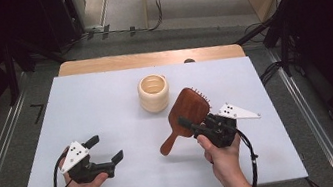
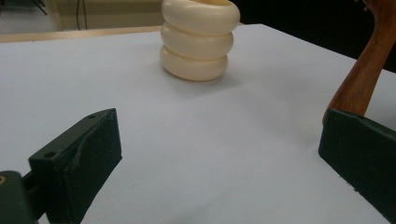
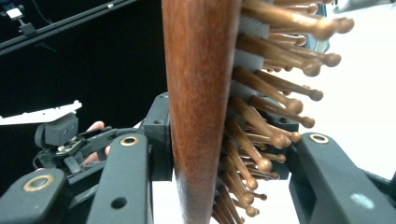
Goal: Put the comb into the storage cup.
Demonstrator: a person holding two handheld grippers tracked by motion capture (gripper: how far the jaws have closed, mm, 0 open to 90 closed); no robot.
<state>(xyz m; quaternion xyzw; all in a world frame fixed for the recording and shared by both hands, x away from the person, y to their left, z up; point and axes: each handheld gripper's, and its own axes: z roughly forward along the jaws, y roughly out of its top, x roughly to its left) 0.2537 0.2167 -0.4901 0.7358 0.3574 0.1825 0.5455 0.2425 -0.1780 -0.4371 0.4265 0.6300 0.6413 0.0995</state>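
Looking down from the high view, the right gripper (image 1: 190, 122) squeezes a wooden hairbrush (image 1: 188, 108) at the middle of the frame, near a cream ribbed cup (image 1: 154, 93) on the white desk (image 1: 107, 113). At lower left, the left gripper (image 1: 106, 148) is wide open, holding nothing.

The left gripper view has the cup at the top, the brush handle (image 2: 362, 79) at right.

The right gripper view has the jaws clamped on the brush head (image 3: 201, 93), bristles (image 3: 275, 88) pointing right.
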